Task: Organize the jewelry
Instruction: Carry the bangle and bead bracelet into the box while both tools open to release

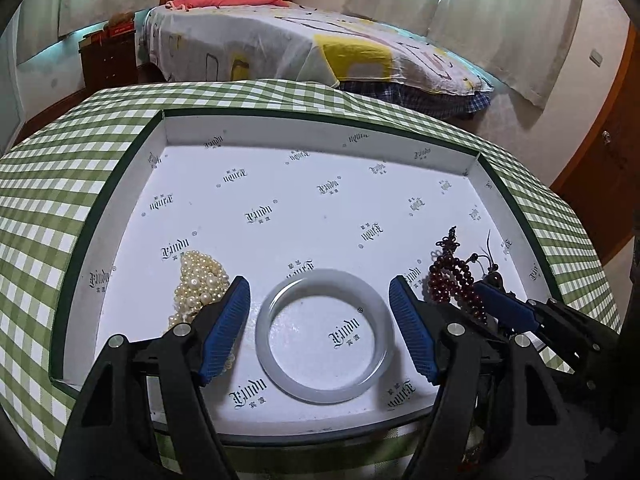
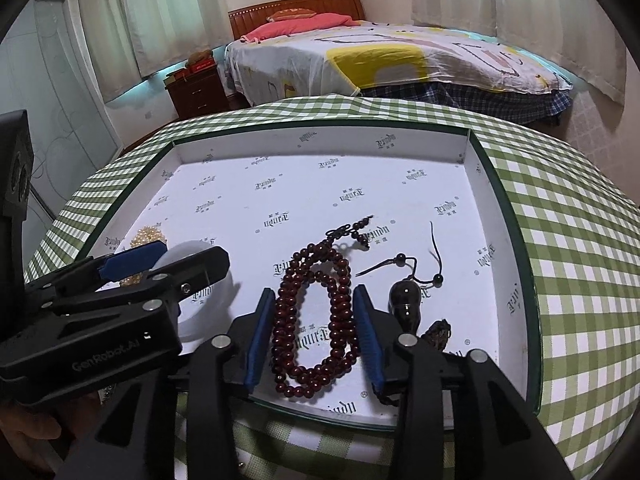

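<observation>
A pale jade bangle (image 1: 326, 334) lies flat in the white printed box (image 1: 280, 200). My left gripper (image 1: 320, 308) is open, its blue pads on either side of the bangle without touching it. A pile of cream pearls (image 1: 198, 284) lies just left of it. In the right wrist view a dark red bead string (image 2: 316, 316) lies looped in the box (image 2: 320, 184), and my right gripper (image 2: 314, 324) is open with its pads either side of the loop. A dark gourd pendant on a cord (image 2: 406, 300) lies to its right.
The box sits on a green checked tablecloth (image 1: 48, 208), its low walls all round. My left gripper (image 2: 132, 264) is close on the left in the right wrist view. A bed (image 1: 300, 48) and a nightstand (image 1: 108, 60) stand beyond the table.
</observation>
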Action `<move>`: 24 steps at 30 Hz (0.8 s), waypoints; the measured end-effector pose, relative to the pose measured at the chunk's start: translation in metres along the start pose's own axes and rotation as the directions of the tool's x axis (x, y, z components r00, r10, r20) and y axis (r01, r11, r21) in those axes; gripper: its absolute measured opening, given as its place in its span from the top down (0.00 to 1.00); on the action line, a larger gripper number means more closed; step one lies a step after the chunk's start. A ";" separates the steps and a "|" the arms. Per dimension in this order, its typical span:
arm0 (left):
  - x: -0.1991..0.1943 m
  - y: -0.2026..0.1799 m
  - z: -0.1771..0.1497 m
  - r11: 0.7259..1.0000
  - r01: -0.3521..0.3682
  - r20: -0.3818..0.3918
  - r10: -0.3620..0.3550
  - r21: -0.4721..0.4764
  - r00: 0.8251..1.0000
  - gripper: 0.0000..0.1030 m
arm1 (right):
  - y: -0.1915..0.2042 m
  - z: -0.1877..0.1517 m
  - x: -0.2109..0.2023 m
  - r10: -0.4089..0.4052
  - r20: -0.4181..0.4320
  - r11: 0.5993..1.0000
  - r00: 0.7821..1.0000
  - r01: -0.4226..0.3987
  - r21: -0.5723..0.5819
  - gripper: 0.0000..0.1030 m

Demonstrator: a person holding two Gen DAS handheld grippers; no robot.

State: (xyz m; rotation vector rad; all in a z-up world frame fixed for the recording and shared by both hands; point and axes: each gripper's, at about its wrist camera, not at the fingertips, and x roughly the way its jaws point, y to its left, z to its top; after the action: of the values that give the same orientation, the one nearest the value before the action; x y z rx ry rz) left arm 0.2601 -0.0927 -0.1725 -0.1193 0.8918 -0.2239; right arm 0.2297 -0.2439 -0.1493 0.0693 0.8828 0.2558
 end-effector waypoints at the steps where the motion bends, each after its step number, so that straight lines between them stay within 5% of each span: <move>1: -0.001 0.000 0.000 1.000 -0.001 0.002 0.001 0.003 1.000 0.31 | 0.000 0.000 0.000 0.000 0.001 1.000 1.000 0.000 0.000 0.58; 14: -0.020 -0.004 -0.001 1.000 -0.002 0.046 0.000 0.030 0.999 0.18 | 0.002 0.000 -0.010 0.000 0.041 1.000 0.999 0.000 0.003 0.41; 24: -0.067 -0.001 0.000 0.997 -0.059 0.184 0.047 0.056 0.982 0.13 | 0.003 -0.001 -0.040 -0.021 0.115 0.999 0.993 0.018 0.030 0.33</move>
State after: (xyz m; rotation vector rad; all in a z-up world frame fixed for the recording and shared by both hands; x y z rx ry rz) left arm 0.2193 -0.0777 -0.1218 -0.0579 0.7041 -0.1872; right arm 0.2038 -0.2509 -0.1194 0.1013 0.7722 0.2191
